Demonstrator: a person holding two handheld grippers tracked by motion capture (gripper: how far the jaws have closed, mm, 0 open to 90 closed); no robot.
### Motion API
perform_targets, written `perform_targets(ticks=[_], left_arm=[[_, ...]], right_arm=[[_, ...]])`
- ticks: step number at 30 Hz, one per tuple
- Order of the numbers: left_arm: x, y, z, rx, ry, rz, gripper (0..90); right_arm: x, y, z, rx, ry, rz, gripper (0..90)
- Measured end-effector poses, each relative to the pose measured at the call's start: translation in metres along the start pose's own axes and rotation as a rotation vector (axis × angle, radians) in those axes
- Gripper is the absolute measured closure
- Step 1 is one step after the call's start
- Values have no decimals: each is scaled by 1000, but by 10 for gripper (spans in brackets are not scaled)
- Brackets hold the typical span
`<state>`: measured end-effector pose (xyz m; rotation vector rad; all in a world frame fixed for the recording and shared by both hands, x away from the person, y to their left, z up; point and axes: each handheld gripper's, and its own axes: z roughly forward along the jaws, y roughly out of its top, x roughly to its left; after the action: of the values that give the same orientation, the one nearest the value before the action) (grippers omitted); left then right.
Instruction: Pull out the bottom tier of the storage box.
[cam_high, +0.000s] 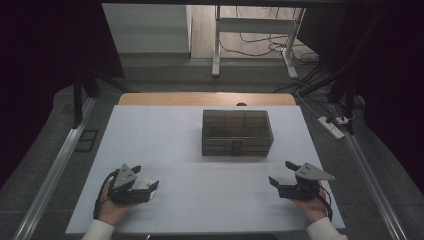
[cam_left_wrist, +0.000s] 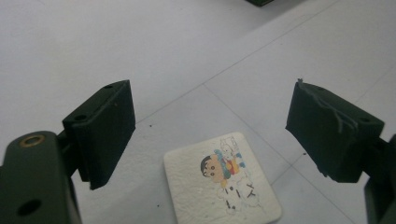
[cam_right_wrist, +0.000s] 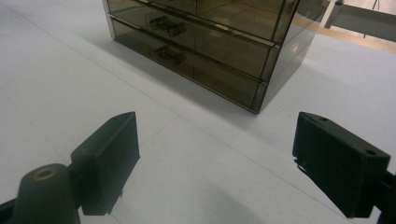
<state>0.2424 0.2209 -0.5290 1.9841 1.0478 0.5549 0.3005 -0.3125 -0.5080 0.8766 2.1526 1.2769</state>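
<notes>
While the left gripper (cam_left_wrist: 210, 126) hovers with jaws wide and apart from it, the card (cam_left_wrist: 222, 184) lies flat on the desk (cam_high: 200, 195) between them, long axis running away from the camera. Farther off, the drawer box (cam_high: 237, 132) stands mid-desk; the right gripper (cam_right_wrist: 215, 163) faces it, jaws wide, empty.

A small white square card (cam_left_wrist: 222, 182) with rounded corners and a colourful cartoon figure printed on it lies flat at the bottom centre of the left gripper view, turned slightly askew. In the high view it sits lower left (cam_high: 143, 183).
</notes>
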Motion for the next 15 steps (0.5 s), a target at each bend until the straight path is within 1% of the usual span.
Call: perform_targets(ticks=[3,6,7,10,11,15], left_arm=[[-2,1,1,5,-1,6,155],[-3,1,1,8,-2,6,153],[-2,1,0,12,0,-1,152],[-3,1,0,16,6,-4,149],[-4,1,-2,12,11,1,148],[-5,0,-7,-8,9,-3,149]], right_arm=[[2,1,1,-8,1,3,147],[6,3,1,-7,-1,-7,147],[7,3,1,-7,-4,-8,147],[9,4,0,-14,-7,-4,149],[11,5,1,-19,-10,2,150],[15,6,5,-21,-18,-17,153]])
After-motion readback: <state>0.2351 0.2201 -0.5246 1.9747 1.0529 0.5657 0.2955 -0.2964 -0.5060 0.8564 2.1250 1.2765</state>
